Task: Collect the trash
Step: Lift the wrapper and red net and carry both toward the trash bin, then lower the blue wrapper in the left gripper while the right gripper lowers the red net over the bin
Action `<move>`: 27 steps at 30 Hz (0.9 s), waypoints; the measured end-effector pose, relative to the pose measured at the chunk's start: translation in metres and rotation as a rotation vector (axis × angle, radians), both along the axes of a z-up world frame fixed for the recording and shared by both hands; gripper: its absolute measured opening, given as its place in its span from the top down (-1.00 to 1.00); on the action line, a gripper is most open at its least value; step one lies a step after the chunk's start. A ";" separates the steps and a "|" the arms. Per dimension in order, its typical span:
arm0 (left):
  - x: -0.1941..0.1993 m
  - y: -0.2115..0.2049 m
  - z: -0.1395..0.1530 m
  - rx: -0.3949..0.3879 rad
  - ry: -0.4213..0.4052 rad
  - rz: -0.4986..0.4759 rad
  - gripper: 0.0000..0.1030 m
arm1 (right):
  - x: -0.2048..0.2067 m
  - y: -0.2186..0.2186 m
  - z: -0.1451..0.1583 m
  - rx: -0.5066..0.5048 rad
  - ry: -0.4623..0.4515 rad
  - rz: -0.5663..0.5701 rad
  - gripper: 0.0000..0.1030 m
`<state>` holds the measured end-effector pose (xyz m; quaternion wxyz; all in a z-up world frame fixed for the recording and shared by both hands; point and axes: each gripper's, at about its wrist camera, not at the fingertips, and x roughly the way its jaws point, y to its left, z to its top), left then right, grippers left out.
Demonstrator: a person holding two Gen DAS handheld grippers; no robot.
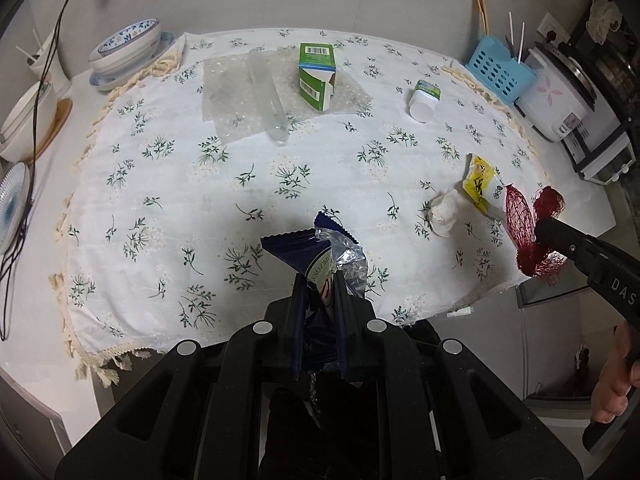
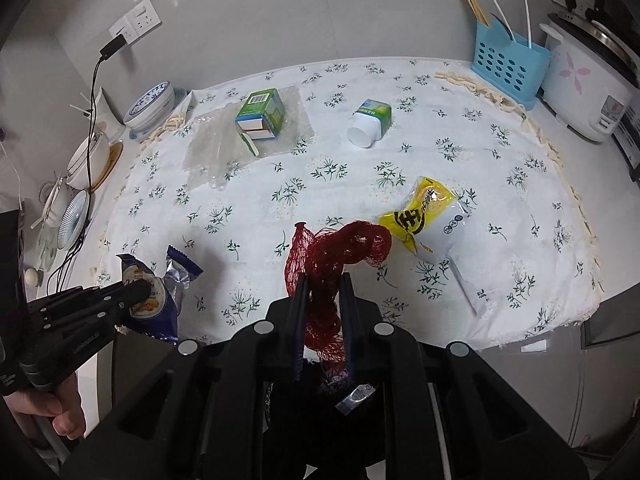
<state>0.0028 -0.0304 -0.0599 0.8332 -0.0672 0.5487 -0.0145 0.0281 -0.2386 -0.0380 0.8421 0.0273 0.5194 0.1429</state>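
My left gripper [image 1: 318, 282] is shut on a blue and silver snack wrapper [image 1: 320, 252], held above the near edge of the floral tablecloth [image 1: 180, 200]. From the right wrist view the same wrapper [image 2: 154, 296] hangs in that gripper [image 2: 138, 290] at lower left. My right gripper [image 2: 324, 282] is shut on a red mesh net bag [image 2: 336, 252]; the left wrist view has this net bag [image 1: 528, 224] at the right. Still on the cloth are a yellow and white pouch [image 2: 430, 220], a crumpled tissue [image 1: 444, 214], a green carton [image 2: 262, 114], a small white and green bottle [image 2: 368, 122] and a clear plastic tube [image 1: 267, 96] on bubble wrap [image 1: 224, 96].
Bowls and plates [image 1: 128, 46] sit at the table's far left, with a black cable [image 1: 44, 80] over them. A blue utensil holder [image 2: 508, 64] and a white rice cooker [image 2: 588, 80] stand at the far right. A person's hand [image 2: 44, 408] grips the left tool.
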 end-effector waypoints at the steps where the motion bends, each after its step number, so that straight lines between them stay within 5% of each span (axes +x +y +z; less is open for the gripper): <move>1: -0.002 -0.002 -0.001 0.001 0.003 0.001 0.76 | -0.003 -0.001 -0.001 0.003 0.003 0.000 0.72; 27: -0.067 -0.035 -0.038 0.014 0.044 -0.001 0.77 | -0.065 -0.028 -0.029 -0.008 0.030 0.053 0.72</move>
